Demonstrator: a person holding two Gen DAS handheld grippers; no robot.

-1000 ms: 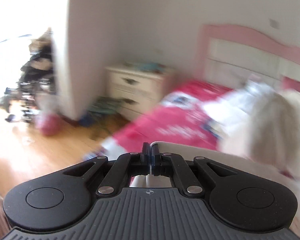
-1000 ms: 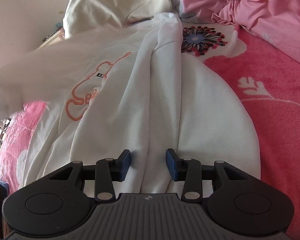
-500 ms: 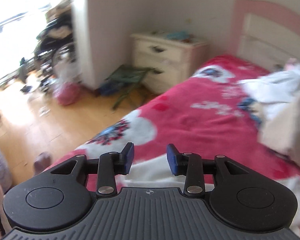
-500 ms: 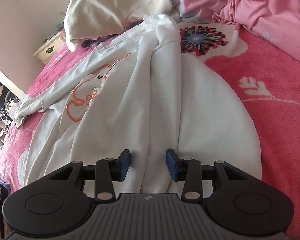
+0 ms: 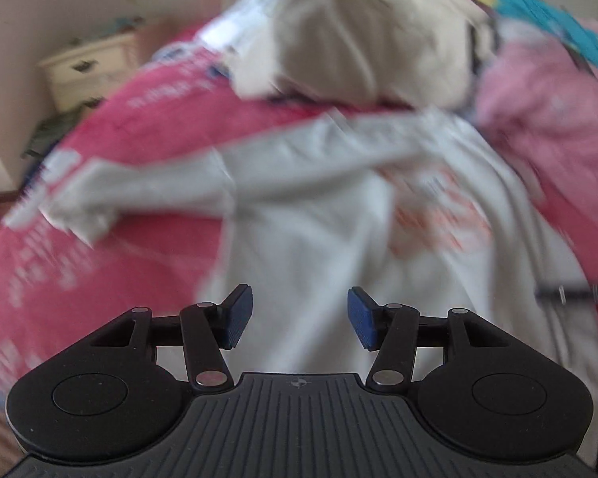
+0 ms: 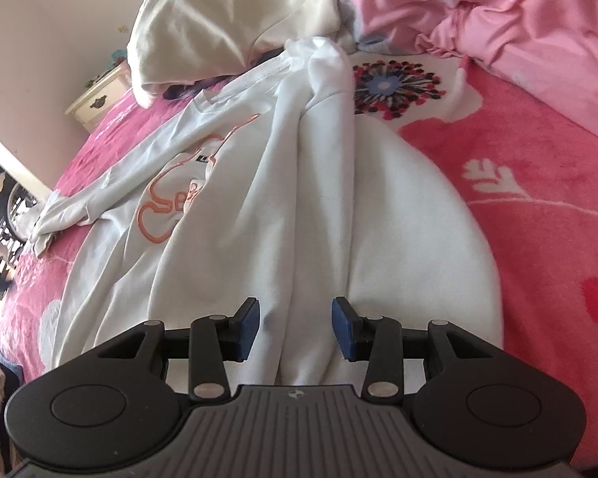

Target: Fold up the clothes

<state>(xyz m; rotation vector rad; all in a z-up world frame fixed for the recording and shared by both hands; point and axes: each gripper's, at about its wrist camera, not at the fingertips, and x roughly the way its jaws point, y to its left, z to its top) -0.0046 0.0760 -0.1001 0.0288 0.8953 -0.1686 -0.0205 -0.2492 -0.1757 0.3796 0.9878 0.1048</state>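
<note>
A white sweatshirt (image 5: 319,239) with an orange outline print lies spread on the pink bed; its left sleeve (image 5: 139,191) stretches out to the left. The left wrist view is blurred. My left gripper (image 5: 299,316) hovers over the shirt's lower body, its jaws opening with nothing gripped between them. In the right wrist view the sweatshirt (image 6: 227,215) has its right sleeve folded lengthwise over the body. My right gripper (image 6: 295,328) sits low at that fold, jaws opening slightly; a ridge of white cloth lies between the pads, which do not press on it.
A cream garment (image 6: 227,20) is heaped at the head of the bed beside a crumpled pink quilt (image 6: 498,12). The pink flowered blanket (image 6: 538,199) covers the bed. A cream nightstand (image 6: 99,99) stands by the wall at the left.
The left gripper let go of the white sleeve, opened, and swung from the room side down over the shirt. The sleeve now lies out on the bed. The right gripper stayed put.
</note>
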